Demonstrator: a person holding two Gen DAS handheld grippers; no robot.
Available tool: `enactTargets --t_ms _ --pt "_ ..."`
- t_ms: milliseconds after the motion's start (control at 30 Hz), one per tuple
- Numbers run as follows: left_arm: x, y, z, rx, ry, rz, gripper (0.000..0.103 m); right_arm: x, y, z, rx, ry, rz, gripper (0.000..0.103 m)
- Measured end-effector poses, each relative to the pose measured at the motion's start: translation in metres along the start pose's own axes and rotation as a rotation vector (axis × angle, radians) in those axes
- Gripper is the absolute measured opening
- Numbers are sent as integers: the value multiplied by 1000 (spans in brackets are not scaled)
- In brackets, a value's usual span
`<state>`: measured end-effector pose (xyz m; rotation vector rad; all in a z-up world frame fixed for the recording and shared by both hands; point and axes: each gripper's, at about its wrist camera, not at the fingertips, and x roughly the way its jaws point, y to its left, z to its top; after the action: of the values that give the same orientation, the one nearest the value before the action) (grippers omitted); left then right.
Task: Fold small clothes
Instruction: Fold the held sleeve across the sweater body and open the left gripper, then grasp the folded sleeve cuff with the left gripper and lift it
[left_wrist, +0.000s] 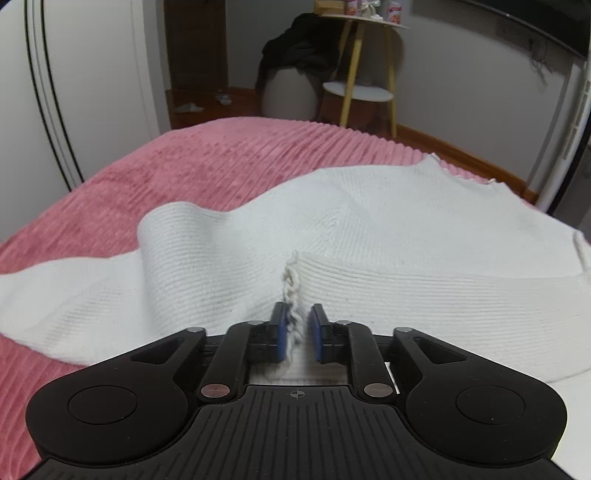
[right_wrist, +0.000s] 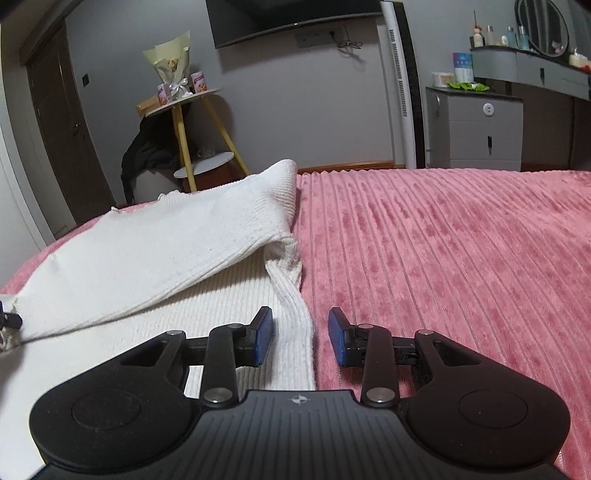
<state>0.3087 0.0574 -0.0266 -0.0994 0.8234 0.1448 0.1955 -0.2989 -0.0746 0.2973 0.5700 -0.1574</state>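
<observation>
A white ribbed knit garment (left_wrist: 369, 229) lies spread on a pink corduroy bedspread (left_wrist: 184, 166). One sleeve folds across its body in the right wrist view (right_wrist: 147, 251). My left gripper (left_wrist: 299, 325) hovers low over the garment. Its blue pads stand slightly apart, with a raised stitched seam (left_wrist: 291, 295) between them, and no firm pinch shows. My right gripper (right_wrist: 301, 334) is open. It straddles the garment's ribbed side edge (right_wrist: 295, 317), where white cloth meets the bedspread (right_wrist: 443, 258), and its pads do not touch the cloth.
Beyond the bed stands a round side table with yellow legs (right_wrist: 192, 122), beside a pouf draped in dark clothes (left_wrist: 295, 55). A white wardrobe (left_wrist: 74, 92) is at the left. A tower fan (right_wrist: 402, 81) and a grey cabinet (right_wrist: 476, 129) stand by the far wall.
</observation>
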Motion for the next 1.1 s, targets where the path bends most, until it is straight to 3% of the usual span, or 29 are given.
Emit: enactTargets --t_ms 167,333,400,467,533,633,700,767,833,967,1033,1100 --pt "0 -5 -8 57 -3 8 25 7 5 23 -39 -51 -17 36" --pt "4 -8 -10 76 -3 20 25 44 12 32 -119 59 -21 36" --pt "6 -8 -11 82 -4 23 25 46 13 35 -166 41 -31 35" --pt "8 -7 -12 81 -6 21 25 46 5 40 -176 9 -96 41" --pt "8 -8 -13 85 -10 27 26 50 -8 41 -137 20 -90 48" --pt "5 -8 -13 83 -7 25 27 52 -3 37 -208 5 -105 58" --pt "-1 -2 -12 57 2 8 35 47 -8 40 -186 16 -74 58" --pt "-7 6 -14 13 2 -34 51 35 -10 41 -157 12 -44 60" --pt "-11 11 -17 -9 8 -83 64 25 -7 37 -204 -7 -25 61" --pt "-14 13 -21 0 15 -48 66 29 -4 27 -231 21 -100 62" --pt "-23 27 -20 -65 -9 -55 66 24 1 31 -223 24 -136 68" --pt "-36 53 -21 -174 -50 -108 68 12 5 31 -223 20 -140 69"
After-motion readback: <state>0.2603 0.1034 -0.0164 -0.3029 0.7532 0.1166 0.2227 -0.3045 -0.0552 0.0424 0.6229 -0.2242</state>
